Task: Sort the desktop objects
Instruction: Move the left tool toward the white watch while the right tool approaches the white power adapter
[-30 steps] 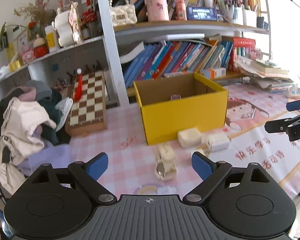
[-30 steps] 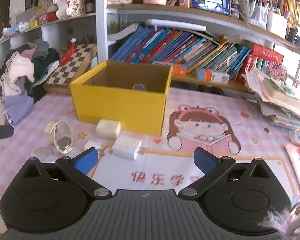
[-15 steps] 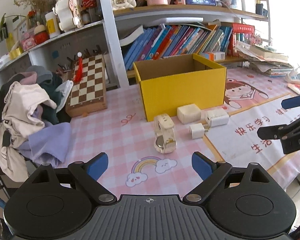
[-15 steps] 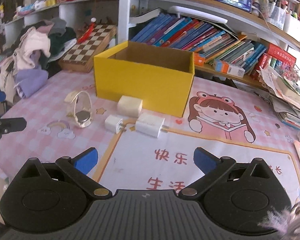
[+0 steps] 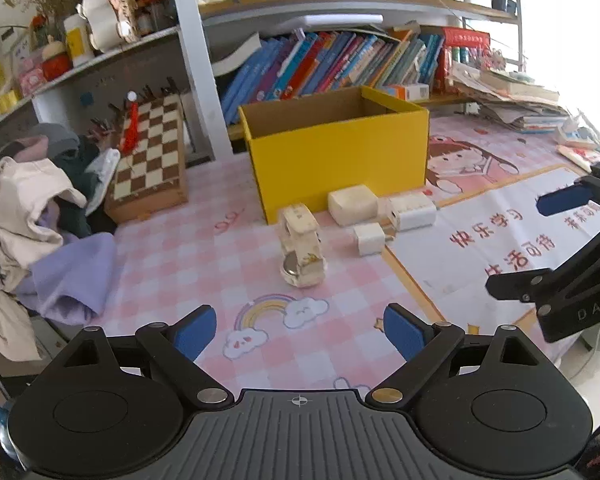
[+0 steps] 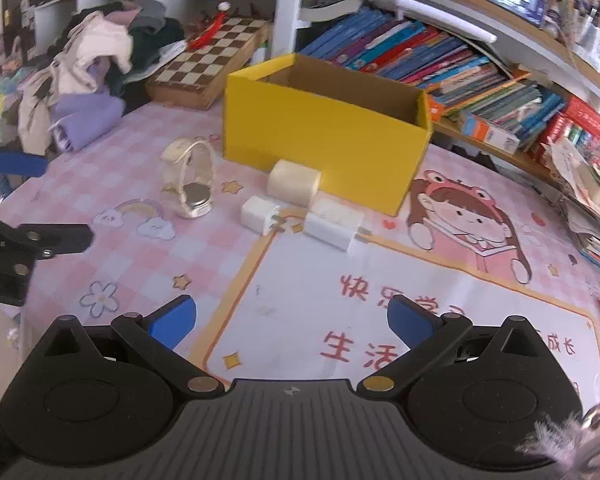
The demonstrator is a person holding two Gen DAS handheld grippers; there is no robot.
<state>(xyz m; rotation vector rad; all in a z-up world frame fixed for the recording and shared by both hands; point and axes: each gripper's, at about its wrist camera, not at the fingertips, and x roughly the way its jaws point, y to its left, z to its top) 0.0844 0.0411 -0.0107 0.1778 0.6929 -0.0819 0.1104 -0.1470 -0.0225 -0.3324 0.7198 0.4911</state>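
Desk scene, ordered left to right and placed relative to the yellow cardboard box (image 5: 340, 156), which stands open-topped on the pink checked table mat (image 5: 188, 264).

Far left of the box: a heap of clothes (image 5: 32, 208), cream, dark and lilac, lying at the mat's edge. Between the heap and the box: a folded wooden chessboard (image 5: 150, 158), tilted against the shelf unit, with a red tassel (image 5: 130, 128) lying on it.

In front of the box's left corner: a cream wristwatch (image 5: 301, 250), strap looped and buckled, its metal back showing. It stands apart from the box.

Against the box's front wall: a cream charger block (image 5: 353, 205). Just in front of it: a small white plug adapter (image 5: 369, 239). To that adapter's right, close to the cream block: a larger white charger (image 5: 413, 211). In the right wrist view the prongs of both white chargers point rightward.

Behind the box: shelves with a row of leaning books (image 5: 332, 64). Right of the box: a cartoon girl print (image 5: 464, 160) on the mat, then a stack of papers (image 5: 516, 100).

Left gripper (image 5: 299, 330): jaws wide, nothing between them, hovering nearer the camera than the watch. Right gripper (image 6: 291, 322): jaws wide, nothing between them, hovering over the white printed panel in front of the chargers.
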